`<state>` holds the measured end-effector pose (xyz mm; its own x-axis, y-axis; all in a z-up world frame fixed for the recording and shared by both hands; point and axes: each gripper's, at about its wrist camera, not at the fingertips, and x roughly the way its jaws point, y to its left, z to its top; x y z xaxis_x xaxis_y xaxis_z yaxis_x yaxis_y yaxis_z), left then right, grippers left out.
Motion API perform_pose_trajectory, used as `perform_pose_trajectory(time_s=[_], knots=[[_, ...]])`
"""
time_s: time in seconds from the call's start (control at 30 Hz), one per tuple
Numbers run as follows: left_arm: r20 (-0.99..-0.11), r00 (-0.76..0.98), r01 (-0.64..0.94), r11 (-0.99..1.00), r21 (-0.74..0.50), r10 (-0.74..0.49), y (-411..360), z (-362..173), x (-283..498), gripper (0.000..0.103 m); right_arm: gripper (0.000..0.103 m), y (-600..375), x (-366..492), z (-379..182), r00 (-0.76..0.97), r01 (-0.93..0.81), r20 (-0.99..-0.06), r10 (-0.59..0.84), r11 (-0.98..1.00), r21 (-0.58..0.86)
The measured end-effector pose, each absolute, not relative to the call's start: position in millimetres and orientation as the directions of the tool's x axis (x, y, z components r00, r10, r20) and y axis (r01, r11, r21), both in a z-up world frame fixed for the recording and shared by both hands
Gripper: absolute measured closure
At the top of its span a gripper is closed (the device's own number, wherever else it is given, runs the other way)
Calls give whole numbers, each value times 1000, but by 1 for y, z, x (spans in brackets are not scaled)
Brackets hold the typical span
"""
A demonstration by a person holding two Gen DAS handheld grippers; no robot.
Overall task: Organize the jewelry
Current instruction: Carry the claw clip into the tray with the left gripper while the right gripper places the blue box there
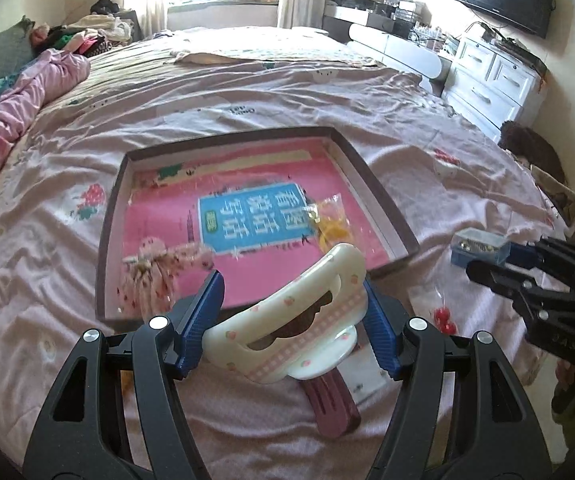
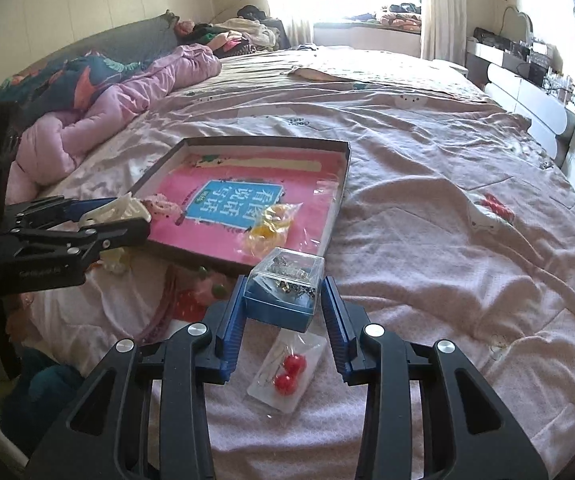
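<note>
My left gripper is shut on a cream hair claw with pink checks, held just above the bed at the near edge of a brown tray. The tray has a pink book as its floor. On it lie a yellow bag of jewelry and a floral pink hair tie. My right gripper is shut on a small blue box with a clear lid, lifted over the bedspread near the tray's front corner. Each gripper also shows in the other's view, the right gripper and the left gripper.
A clear bag with red cherry earrings lies on the bed under my right gripper. A dark pink hair clip lies under the claw, and a pink headband is nearby. A bunched pink quilt fills the left, and a white dresser stands at the right.
</note>
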<state>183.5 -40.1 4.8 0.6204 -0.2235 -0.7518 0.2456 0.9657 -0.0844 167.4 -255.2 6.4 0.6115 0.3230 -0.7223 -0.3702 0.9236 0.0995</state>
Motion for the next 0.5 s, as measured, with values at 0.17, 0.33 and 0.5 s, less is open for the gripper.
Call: perform_pose_trajectory(time_s=[0.17, 0.33, 0.5], knots=[[-740, 645, 233, 971, -47, -191, -40, 9, 198, 45, 68, -249, 177, 8, 611, -378, -717, 335, 920, 108], [-737, 652, 222, 974, -42, -180, -38, 10, 213, 45, 68, -237, 186, 10, 610, -390, -714, 343, 915, 106], [-742, 650, 210, 977, -32, -164, -35, 5, 224, 45, 68, -229, 197, 10, 605, -394, -711, 357, 911, 122]])
